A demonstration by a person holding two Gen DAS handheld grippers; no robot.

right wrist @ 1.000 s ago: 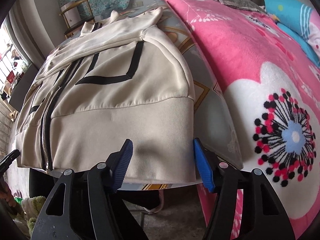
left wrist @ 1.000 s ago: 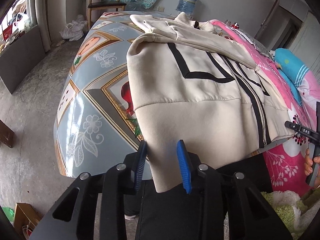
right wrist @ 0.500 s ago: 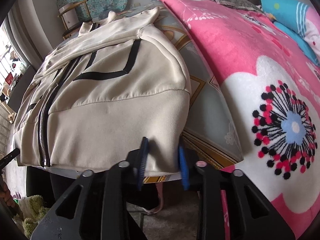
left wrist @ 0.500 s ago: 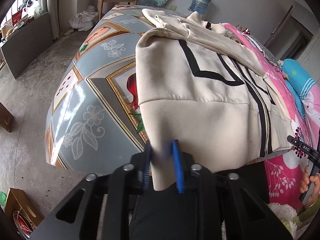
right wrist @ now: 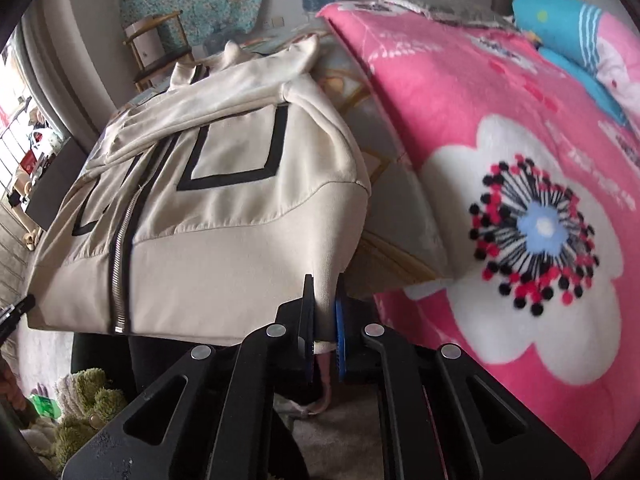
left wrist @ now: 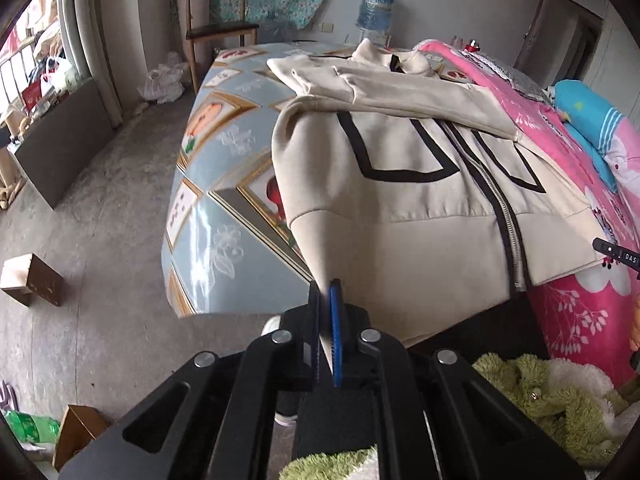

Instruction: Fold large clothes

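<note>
Our left gripper is pinched tight on the near left corner of the cream jacket, its blue pads pressed together with only the ribbed hem between them. Our right gripper is likewise clamped on the opposite hem corner of the jacket, and the fabric rises in a narrow peak straight out of its closed fingers.

Just beyond both grippers the wide hem band stretches across, hanging slightly over the near edge of the table. The black-edged zipper runs up the front, to the right of our left gripper and to the left of our right one. Farther ahead the black line pattern crosses the chest, and one sleeve lies folded across the upper part of the jacket, with the collar at the far end.

To the left of our left gripper the glossy patterned tablecloth shows bare. To the right of our right gripper a pink floral blanket covers the surface, touching the jacket's side farther up. Beyond it lies a blue pillow.

Farthest away a wooden chair and a water jug stand by the wall. Below us, near the floor, green plush fabric shows.
</note>
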